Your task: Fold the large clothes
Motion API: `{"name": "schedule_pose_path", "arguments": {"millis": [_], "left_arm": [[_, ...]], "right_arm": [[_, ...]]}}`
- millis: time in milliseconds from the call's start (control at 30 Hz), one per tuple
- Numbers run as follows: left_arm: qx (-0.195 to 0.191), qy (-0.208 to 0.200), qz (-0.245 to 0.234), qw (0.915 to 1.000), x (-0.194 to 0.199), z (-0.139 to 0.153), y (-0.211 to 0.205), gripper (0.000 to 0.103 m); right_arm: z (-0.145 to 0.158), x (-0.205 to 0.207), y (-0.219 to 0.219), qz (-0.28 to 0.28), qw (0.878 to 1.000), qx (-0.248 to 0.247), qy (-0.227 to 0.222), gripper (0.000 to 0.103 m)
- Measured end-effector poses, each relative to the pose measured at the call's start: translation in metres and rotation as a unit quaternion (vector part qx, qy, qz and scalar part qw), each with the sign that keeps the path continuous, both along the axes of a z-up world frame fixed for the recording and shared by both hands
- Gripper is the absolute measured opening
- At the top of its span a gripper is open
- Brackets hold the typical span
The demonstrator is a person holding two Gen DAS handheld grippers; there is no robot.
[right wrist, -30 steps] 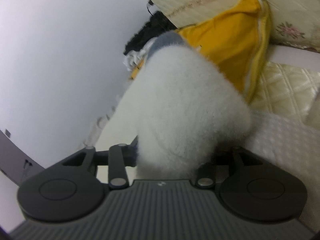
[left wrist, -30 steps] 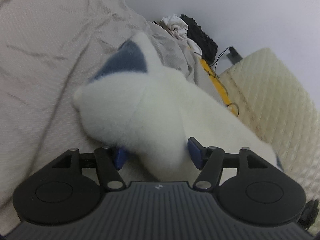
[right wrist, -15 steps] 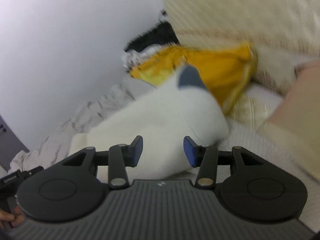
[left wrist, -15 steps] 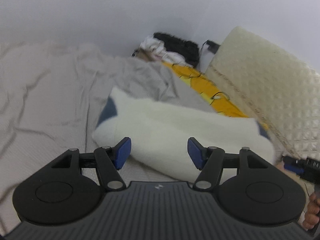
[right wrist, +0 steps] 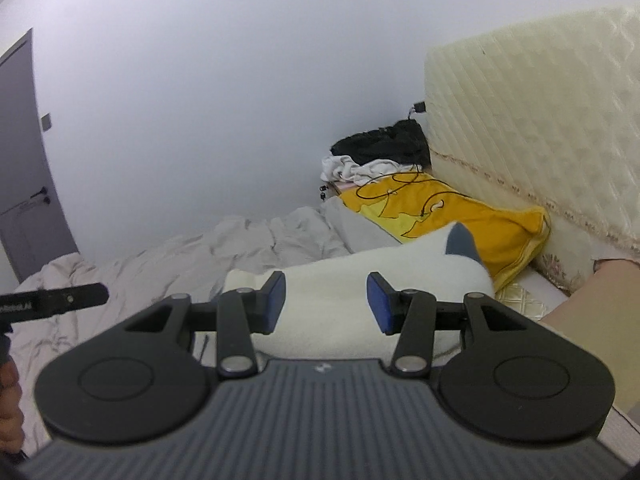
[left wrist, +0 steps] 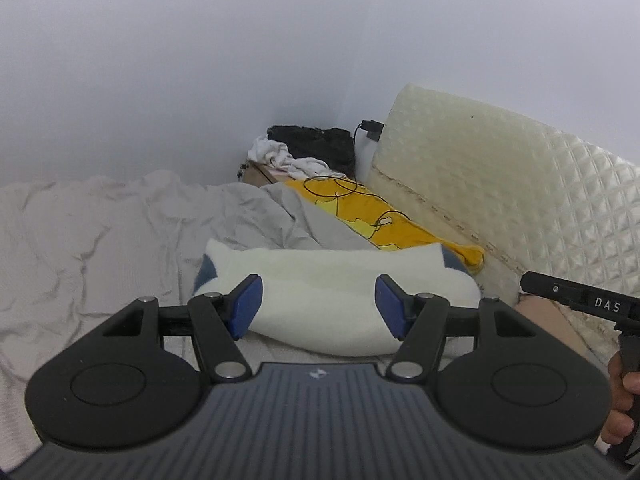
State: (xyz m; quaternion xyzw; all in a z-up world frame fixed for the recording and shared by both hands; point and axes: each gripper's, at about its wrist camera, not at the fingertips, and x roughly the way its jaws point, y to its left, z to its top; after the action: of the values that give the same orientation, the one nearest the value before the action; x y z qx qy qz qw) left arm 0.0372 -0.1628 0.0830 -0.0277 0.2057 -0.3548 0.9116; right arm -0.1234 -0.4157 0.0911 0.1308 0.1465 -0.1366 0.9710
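**Fleece down on bed, both tongs empty**

Ahead of both tongs, the white fleece garment (left wrist: 320, 280) lay folded on the bed (left wrist: 80, 232). Left tongs (left wrist: 318, 306) stood wide, blue pads clear of the cloth, nothing between them. Right tongs (right wrist: 326, 304) stood partly apart, likewise empty. Beyond the garment, a yellow pillow (right wrist: 460, 212) sat against the quilted headboard (right wrist: 540, 120).

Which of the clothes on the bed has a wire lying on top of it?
The yellow cloth beside the cream headboard. A thin black cable loops across it; the fluffy white garment in front has none.
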Motion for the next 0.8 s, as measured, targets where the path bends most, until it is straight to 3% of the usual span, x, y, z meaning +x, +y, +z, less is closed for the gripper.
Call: {"name": "schedule_pose_path", "arguments": {"millis": [100, 500, 700, 800], "left_arm": [[0.015, -0.021, 0.009, 0.9996, -0.021, 0.0, 0.003, 0.068], [-0.014, -0.002, -0.01, 0.9998, -0.059, -0.014, 0.025, 0.069], [-0.007, -0.009, -0.005, 0.9999, -0.065, -0.023, 0.028, 0.081], [-0.002, -0.005, 0.001, 1.0, -0.061, -0.029, 0.03, 0.092]], "right_arm": [[-0.002, -0.013, 0.012, 0.004, 1.0, -0.005, 0.002, 0.049], [-0.026, -0.04, 0.052, 0.007, 0.999, -0.028, 0.025, 0.048], [-0.035, -0.046, 0.058, -0.01, 0.999, -0.028, 0.031, 0.057], [-0.037, -0.046, 0.062, -0.012, 0.998, -0.044, 0.035, 0.059]]}}
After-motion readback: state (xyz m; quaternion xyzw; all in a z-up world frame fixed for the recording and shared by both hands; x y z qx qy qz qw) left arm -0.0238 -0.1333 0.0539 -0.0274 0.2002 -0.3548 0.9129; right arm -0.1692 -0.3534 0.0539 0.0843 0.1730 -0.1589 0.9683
